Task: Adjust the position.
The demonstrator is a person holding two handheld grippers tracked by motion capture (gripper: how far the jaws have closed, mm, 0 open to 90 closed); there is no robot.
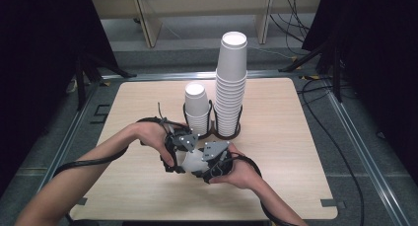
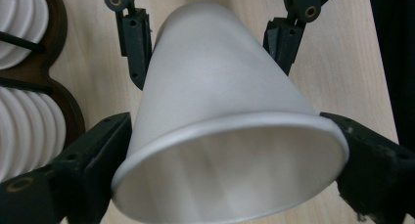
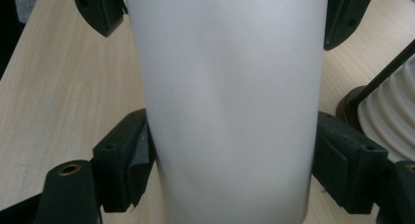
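A single white paper cup (image 1: 193, 160) lies on its side just above the wooden table (image 1: 296, 162), held between both grippers. My left gripper (image 1: 185, 158) comes from the left, and its jaws touch the cup's wide rim (image 2: 230, 136) on both sides. My right gripper (image 1: 203, 163) comes from the right and is shut on the cup's body (image 3: 230, 111) nearer the base. In the left gripper view the right gripper's fingers (image 2: 134, 43) hug the narrow end. In the right gripper view the left gripper's fingers (image 3: 98, 9) flank the far end of the cup.
Behind the hands a dark wire holder (image 1: 217, 133) carries a short stack of cups (image 1: 196, 107) and a tall stack (image 1: 231, 83). Cables trail from both grippers over the table. A wooden bench (image 1: 148, 18) and floor cables lie beyond the far edge.
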